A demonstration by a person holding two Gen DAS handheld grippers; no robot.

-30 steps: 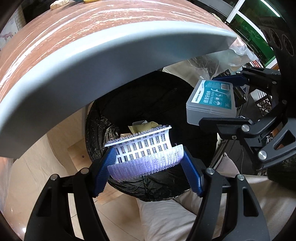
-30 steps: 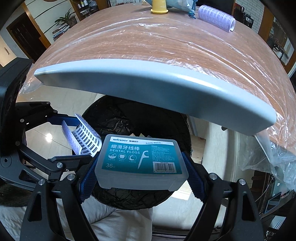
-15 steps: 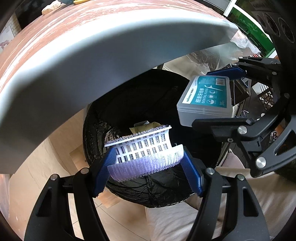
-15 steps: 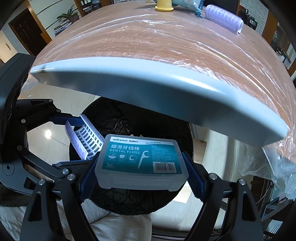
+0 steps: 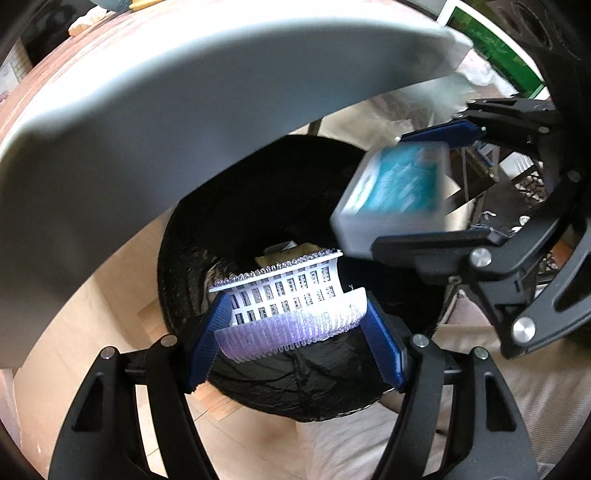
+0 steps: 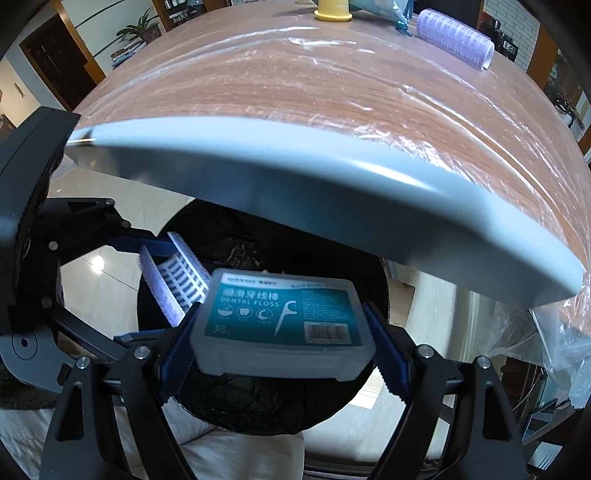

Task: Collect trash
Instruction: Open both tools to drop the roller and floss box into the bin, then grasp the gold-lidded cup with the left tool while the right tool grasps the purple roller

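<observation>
Left wrist view: left gripper (image 5: 295, 332) has its jaws clenched on a flattened purple hair roller (image 5: 291, 314), gripped by its two ends; it hangs over the open black-lined bin (image 5: 295, 391) that stands on the floor below the near edge of the bench (image 5: 184, 110); scraps already lie in the bin; roller judged light, springy, bristles grippy, so unlikely to slip but may cling to the pads on release; right gripper (image 5: 424, 184) sits just beside, blurred.

Right wrist view: right gripper (image 6: 284, 332) jaws grasping a dental floss box (image 6: 284, 317) by its short ends, also above the bin; box judged rigid, light, smooth plastic, could slide if tilted; bench edge overhangs part of the bin mouth, so a drop must stay clear of it; a second roller (image 6: 456, 37) and yellow cup (image 6: 332, 9) lie near the far edge.
</observation>
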